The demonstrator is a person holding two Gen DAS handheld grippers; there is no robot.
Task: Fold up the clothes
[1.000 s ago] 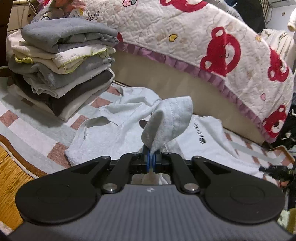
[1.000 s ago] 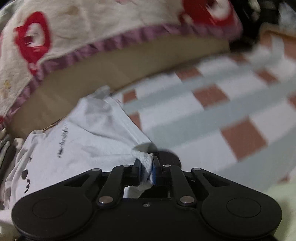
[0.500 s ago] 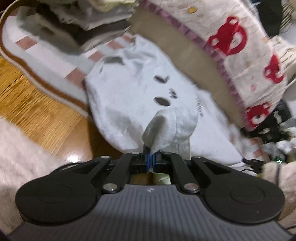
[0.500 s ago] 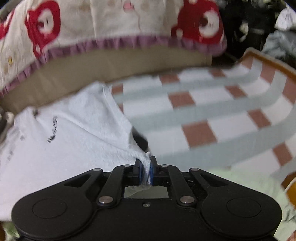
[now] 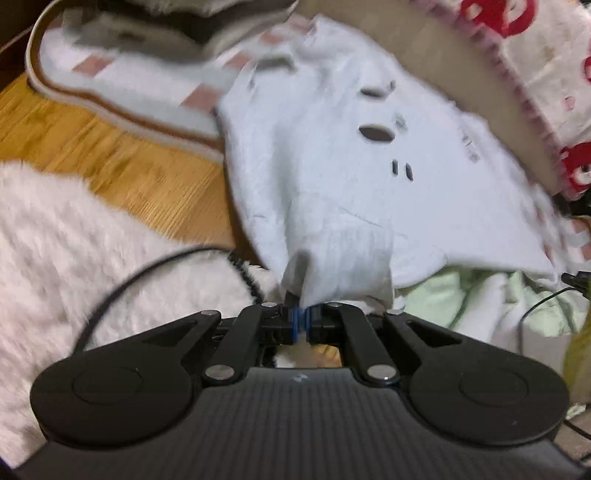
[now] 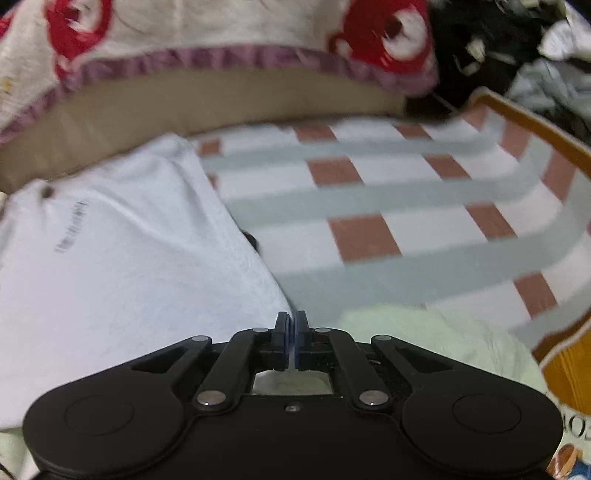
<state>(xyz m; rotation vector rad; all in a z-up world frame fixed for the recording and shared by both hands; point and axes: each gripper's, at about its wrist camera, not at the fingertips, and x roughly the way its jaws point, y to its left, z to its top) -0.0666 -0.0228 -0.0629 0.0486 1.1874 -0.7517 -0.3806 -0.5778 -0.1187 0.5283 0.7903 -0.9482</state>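
A white garment with small dark printed marks is stretched out over the checked mat. My left gripper is shut on a bunched part of its near edge. In the right wrist view the same white garment fills the left side, and my right gripper is shut on its near corner, holding the edge taut. A stack of folded clothes sits at the top left of the left wrist view, blurred.
A bed with a red-bear quilt and beige base runs along the far side. Wooden floor and a white fluffy rug with a black cable lie at left. Pale green cloth lies under the grippers. A dark clothes pile is far right.
Both grippers have pulled back and up with the garment, which has opened from a crumpled heap into a spread, stretched sheet. The folded stack has slid to the top edge of the left view.
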